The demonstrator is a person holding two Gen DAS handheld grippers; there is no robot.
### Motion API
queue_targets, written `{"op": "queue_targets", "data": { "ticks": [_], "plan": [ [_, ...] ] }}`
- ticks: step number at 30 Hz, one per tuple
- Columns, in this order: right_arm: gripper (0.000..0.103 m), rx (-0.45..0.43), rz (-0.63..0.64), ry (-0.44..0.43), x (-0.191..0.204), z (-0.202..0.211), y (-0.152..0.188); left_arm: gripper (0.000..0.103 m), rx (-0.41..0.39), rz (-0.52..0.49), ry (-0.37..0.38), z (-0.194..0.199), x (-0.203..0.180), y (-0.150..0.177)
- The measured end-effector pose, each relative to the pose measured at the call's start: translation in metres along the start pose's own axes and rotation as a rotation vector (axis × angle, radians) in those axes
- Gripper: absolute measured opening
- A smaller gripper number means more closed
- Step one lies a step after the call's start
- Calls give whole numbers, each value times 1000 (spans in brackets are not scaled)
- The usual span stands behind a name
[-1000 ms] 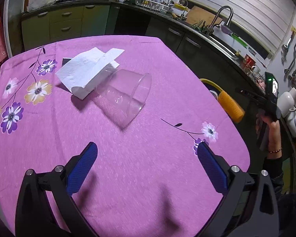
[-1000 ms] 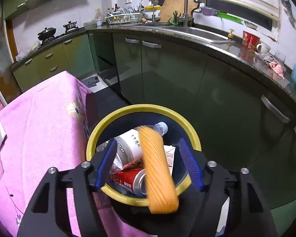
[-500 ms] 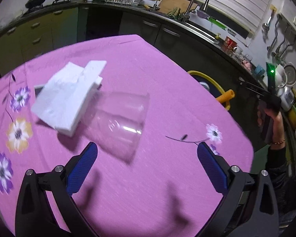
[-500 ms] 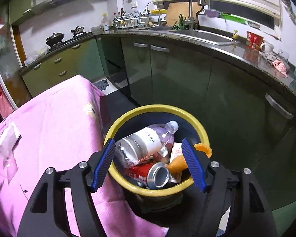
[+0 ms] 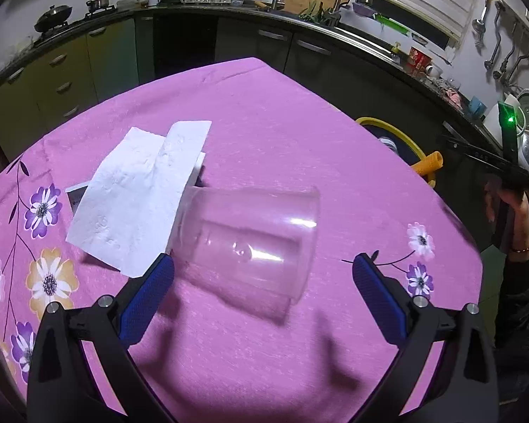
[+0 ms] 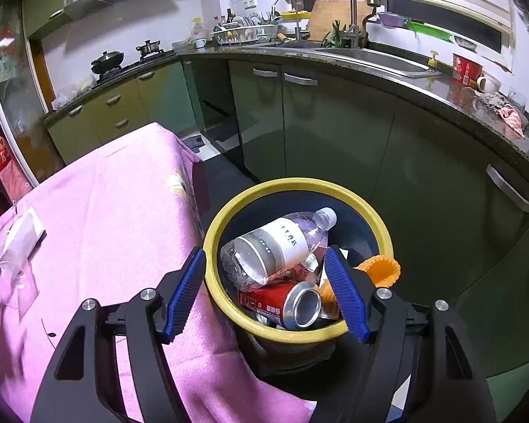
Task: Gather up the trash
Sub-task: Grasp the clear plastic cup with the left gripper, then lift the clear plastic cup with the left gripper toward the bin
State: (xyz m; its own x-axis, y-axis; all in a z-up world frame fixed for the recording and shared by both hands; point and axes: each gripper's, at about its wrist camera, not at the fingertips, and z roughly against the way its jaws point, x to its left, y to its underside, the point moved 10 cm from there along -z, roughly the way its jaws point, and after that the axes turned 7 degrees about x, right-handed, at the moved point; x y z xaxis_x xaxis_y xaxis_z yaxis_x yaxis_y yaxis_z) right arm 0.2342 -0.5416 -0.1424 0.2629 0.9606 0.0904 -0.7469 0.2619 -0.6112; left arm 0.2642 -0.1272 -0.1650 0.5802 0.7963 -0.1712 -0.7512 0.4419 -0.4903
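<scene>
A clear plastic cup [image 5: 250, 243] lies on its side on the pink tablecloth [image 5: 271, 134], its base against a white paper napkin [image 5: 141, 194]. My left gripper [image 5: 262, 264] is open, its blue pads on either side of the cup's near part without touching it. In the right wrist view my right gripper [image 6: 264, 257] hangs open and empty over a yellow-rimmed bin [image 6: 292, 185]. The bin holds a plastic bottle [image 6: 275, 243], a red can [image 6: 282, 303] and an orange ribbed tube [image 6: 379, 269] that leans on the rim.
The bin [image 5: 393, 130] stands just past the table's right edge. Beyond it a person's hand [image 5: 511, 208] holds the other gripper. Dark green kitchen cabinets [image 6: 335, 134] and a counter with a sink [image 6: 374, 58] curve behind. A small card [image 5: 75, 194] peeks from under the napkin.
The left gripper has moved in on the cup and rolled, so its pads now flank it. The orange tube left the right gripper's fingers and dropped into the bin; that gripper drew back a little.
</scene>
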Motion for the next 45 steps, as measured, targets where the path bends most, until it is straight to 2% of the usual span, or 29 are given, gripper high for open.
{"op": "queue_targets", "data": {
  "ticks": [8,19,28,29,30,38,45],
  "plan": [
    [69,11,9,-6,5,-4,0,96,12,-2,41,-10,5,-6],
    [69,25,23,-7,8,-9,1,96,27,-46,1,-20,11,-16],
    [69,35,33,-13,14,-12,3,96,25,-83,40,-27,4,-17],
    [69,36,34,-14,15,-13,3,91,24,-85,46,-27,3,-16],
    [69,37,35,-15,15,-13,3,77,29,-86,48,-28,2,-15],
    [69,34,33,-30,16,-10,5,78,34,-109,17,-20,-11,-5],
    [69,24,25,-37,12,-3,8,78,3,-134,49,4,-42,-4]
  ]
}}
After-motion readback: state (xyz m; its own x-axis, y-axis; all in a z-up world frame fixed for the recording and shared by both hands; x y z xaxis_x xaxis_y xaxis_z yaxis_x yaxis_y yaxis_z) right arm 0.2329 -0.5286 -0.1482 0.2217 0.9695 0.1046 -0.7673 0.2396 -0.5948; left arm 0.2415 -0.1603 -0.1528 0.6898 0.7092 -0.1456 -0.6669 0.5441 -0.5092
